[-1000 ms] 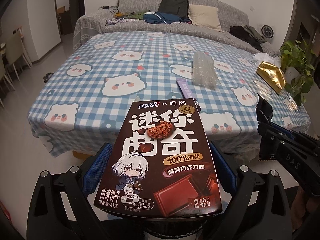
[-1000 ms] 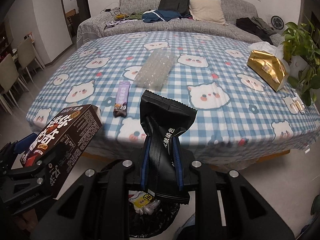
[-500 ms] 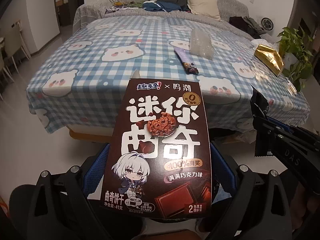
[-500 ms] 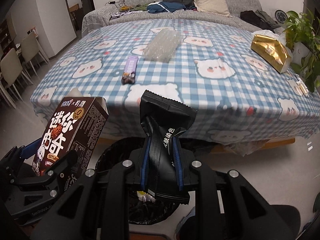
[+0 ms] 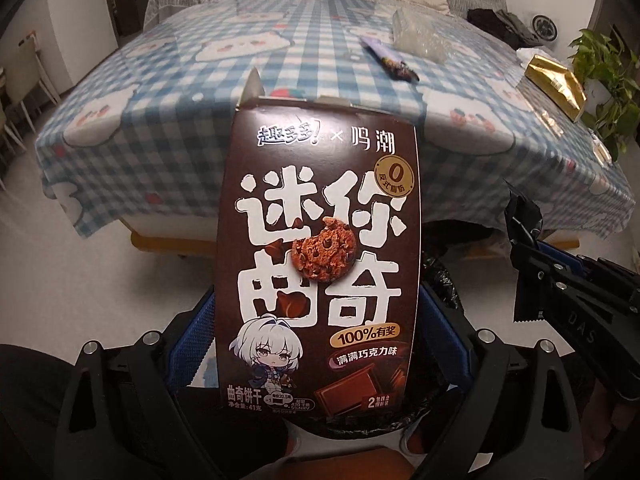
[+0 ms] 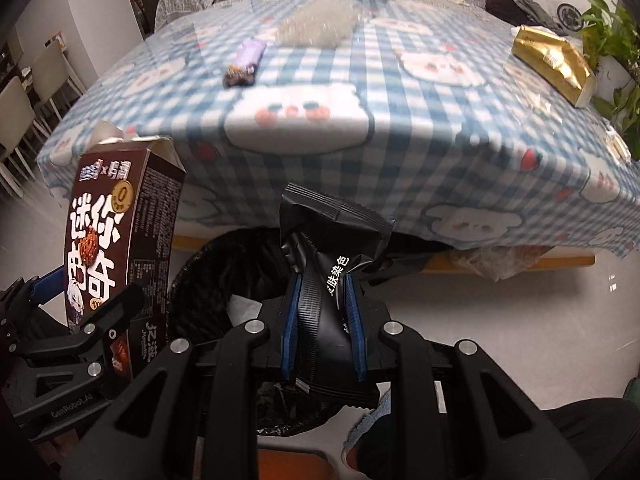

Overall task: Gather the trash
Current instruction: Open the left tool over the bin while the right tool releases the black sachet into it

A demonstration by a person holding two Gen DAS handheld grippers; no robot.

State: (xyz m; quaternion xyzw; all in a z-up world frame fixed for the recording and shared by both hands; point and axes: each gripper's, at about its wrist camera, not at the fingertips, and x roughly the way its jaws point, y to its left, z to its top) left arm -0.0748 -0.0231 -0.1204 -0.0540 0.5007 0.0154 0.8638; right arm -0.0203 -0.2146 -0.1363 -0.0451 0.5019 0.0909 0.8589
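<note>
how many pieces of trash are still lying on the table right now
3: a purple snack wrapper near the middle, clear bubble wrap just behind it, and a gold bag at the right edge by the plant. Small bits at the right edge are unclear.

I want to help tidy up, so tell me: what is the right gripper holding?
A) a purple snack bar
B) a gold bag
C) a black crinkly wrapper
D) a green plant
C: the right gripper is clamped on the black wrapper above the bin, while the gold bag and purple snack bar lie on the table.
</note>
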